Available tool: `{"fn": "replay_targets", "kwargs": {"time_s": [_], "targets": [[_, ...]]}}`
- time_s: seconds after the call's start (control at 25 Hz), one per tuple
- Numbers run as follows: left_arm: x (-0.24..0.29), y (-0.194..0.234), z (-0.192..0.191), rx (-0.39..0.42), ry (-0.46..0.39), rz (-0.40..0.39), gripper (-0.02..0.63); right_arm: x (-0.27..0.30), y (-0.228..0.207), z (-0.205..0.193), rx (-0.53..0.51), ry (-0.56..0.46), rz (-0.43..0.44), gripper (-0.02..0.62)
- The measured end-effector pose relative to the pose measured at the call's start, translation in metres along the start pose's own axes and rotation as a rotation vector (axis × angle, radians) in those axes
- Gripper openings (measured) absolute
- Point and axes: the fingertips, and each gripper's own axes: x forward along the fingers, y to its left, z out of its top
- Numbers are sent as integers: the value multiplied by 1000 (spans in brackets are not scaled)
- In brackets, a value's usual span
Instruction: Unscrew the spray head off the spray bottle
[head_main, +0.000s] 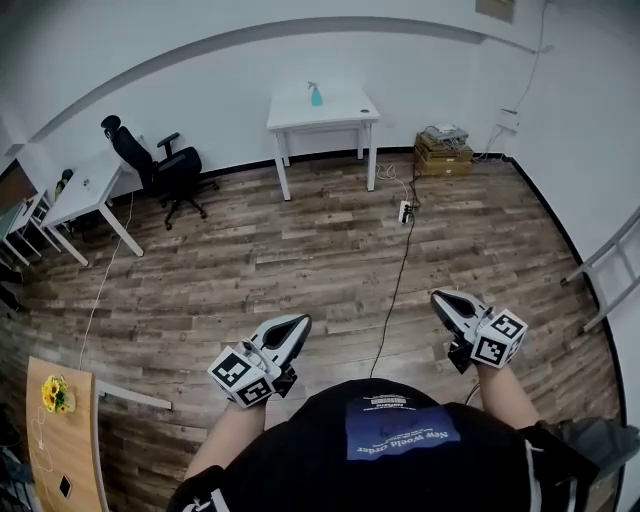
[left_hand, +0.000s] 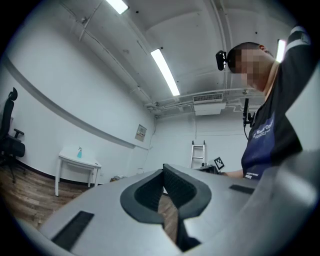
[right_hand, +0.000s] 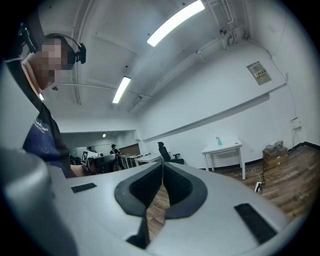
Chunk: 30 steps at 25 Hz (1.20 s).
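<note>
The spray bottle (head_main: 316, 95) stands upright on the white table (head_main: 350, 108) against the far wall, at twelve o'clock in the head view and well apart from both grippers. The left gripper (head_main: 298, 323) is held at about seven o'clock of that view and the right gripper (head_main: 441, 298) at about five o'clock, both over the wooden floor (head_main: 300, 250). In each gripper view the dark pads are seen pressed together at their tips, with only floor showing through the gap behind them. Nothing is held by either.

The step in hand is judged to be the approach to the table, and no unscrewing is begun. The cable (head_main: 395, 290) and power strip (head_main: 405, 211), which lie on the floor between the person and the table, are best stepped around. Both pairs of jaws must be opened before the bottle is reached. The body is best clamped low by one gripper so that it cannot spin or tip, and the collar under the spray head taken by the other.

The cable and the gap to the table are shown by the head view alone. In the left gripper view the bottle is placed at nine o'clock, and in the right gripper view at about two o'clock. Only in the right gripper view is a further room with people (right_hand: 114, 149) shown, at nine o'clock.
</note>
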Motion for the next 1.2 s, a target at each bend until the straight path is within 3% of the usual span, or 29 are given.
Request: {"fn": "replay_targets", "kwargs": {"time_s": [0.24, 0.48, 0.72, 0.96, 1.2], "targets": [[-7, 50, -1, -28, 5, 22, 2, 51, -8, -8, 13, 33, 18, -3], [21, 85, -10, -38, 19, 66, 2, 84, -56, -3, 44, 26, 49, -3], [87, 111, -5, -2, -2, 144, 2, 111, -128, 17, 34, 34, 147, -3], [174, 128, 1, 6, -31, 208, 0, 133, -210, 65, -4, 24, 250, -3], [238, 147, -13, -14, -12, 225, 0, 146, -278, 72, 14, 38, 274, -3]]}}
